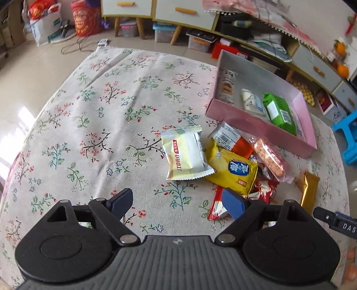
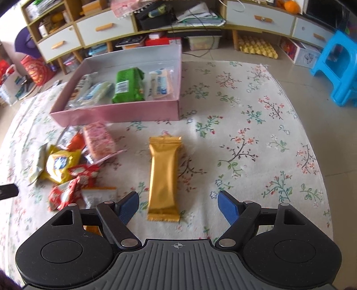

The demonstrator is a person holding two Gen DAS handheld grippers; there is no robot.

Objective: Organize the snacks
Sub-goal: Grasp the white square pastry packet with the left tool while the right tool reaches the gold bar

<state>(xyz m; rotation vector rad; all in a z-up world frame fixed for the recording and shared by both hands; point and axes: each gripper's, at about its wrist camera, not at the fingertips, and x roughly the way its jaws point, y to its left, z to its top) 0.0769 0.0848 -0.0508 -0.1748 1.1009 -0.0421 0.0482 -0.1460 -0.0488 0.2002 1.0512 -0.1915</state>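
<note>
A pink box (image 1: 252, 120) (image 2: 116, 113) on the floral cloth holds several snacks, among them a green pack (image 1: 279, 110) (image 2: 129, 85). In front of it lies a loose pile: a pale yellow-white pack (image 1: 185, 154), a yellow pack (image 1: 232, 171) (image 2: 60, 165), a pink bar (image 1: 271, 159) (image 2: 99, 140) and red wrappers (image 2: 71, 187). A gold bar (image 2: 164, 176) (image 1: 309, 189) lies apart. My left gripper (image 1: 178, 200) is open and empty, just short of the pile. My right gripper (image 2: 178, 204) is open, its fingers either side of the gold bar's near end.
The floral cloth (image 2: 256, 133) covers a low table. Cabinets with drawers and cluttered shelves (image 2: 156, 24) stand behind. A blue plastic stool (image 2: 337, 67) is at the right. Red bags (image 1: 84, 20) stand on the floor at the left.
</note>
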